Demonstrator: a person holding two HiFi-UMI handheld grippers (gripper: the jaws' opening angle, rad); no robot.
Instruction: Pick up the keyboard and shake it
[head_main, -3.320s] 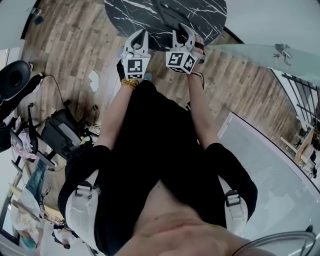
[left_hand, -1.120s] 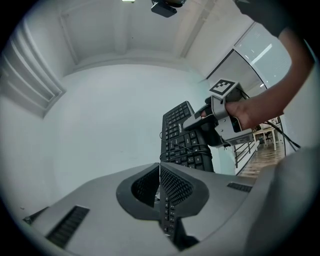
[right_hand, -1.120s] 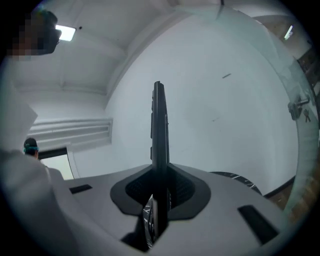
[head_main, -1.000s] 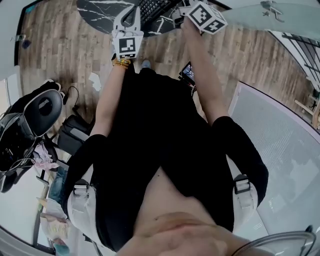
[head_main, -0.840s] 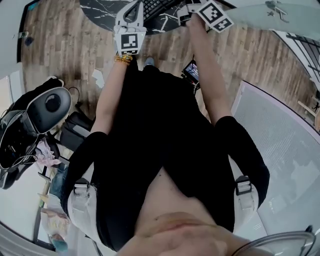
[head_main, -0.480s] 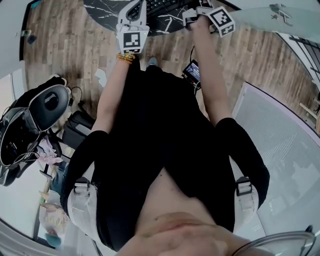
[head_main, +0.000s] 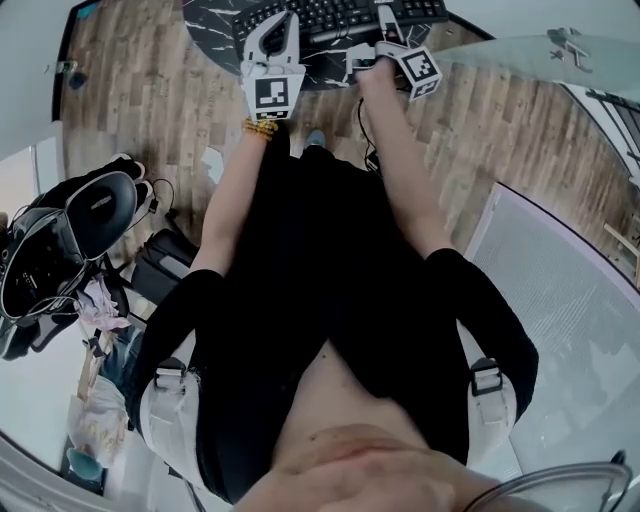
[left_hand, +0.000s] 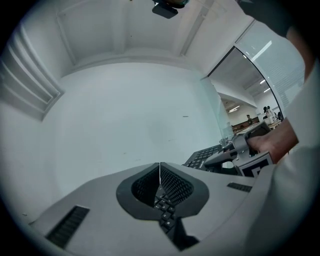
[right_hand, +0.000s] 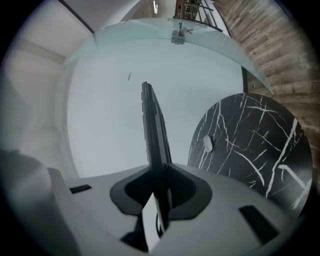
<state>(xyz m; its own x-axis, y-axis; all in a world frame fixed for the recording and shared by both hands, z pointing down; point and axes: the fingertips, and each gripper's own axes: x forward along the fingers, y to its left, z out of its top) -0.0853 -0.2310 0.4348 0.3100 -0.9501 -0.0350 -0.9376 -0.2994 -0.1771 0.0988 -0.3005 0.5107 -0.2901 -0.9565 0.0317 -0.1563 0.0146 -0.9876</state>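
The black keyboard (head_main: 335, 15) hangs at the top of the head view, over the near rim of the round black marble table (head_main: 212, 22). My right gripper (head_main: 372, 45) is shut on its right part. In the right gripper view the keyboard (right_hand: 152, 130) stands edge-on like a blade between the pads of that gripper (right_hand: 159, 172). My left gripper (head_main: 280, 20) lies over the keyboard's left part. Its tips (left_hand: 160, 170) meet with only a thin slit. Keys show through the gap below them, and the keyboard (left_hand: 204, 157) runs on to the right.
The table (right_hand: 250, 150) carries a small white object (right_hand: 207, 144). A dark office chair (head_main: 85, 215) and a black bag (head_main: 165, 265) stand on the wooden floor at the left. A glass partition (head_main: 560, 280) runs along the right. My own torso fills the middle.
Both grippers and the keyboard have come lower in the head view, so more of the keyboard shows. The right gripper's marker cube has swung down and to the left.
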